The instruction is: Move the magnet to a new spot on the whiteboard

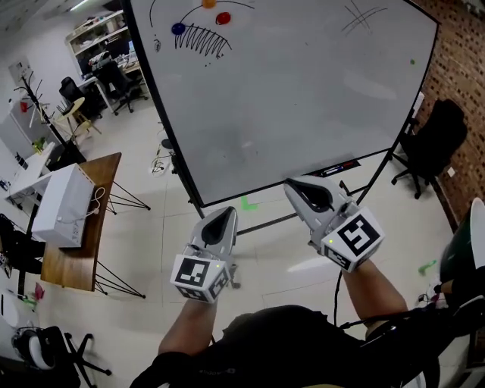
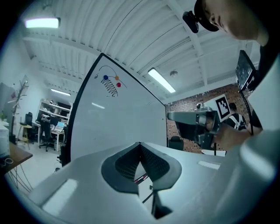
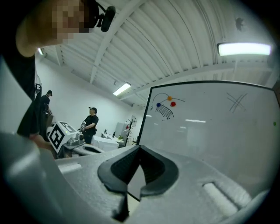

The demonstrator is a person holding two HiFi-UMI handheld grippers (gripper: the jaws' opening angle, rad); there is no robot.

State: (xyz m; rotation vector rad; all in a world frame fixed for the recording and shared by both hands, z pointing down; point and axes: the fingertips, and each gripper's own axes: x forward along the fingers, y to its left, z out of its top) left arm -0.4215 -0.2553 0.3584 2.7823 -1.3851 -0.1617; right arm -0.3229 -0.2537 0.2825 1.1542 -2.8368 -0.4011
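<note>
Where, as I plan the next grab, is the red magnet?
Head view: the red magnet sits upper left on the whiteboard, right of the blue magnet, below the orange magnet.

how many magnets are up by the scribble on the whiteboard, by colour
blue magnet: 1
red magnet: 1
orange magnet: 1
total: 3
</note>
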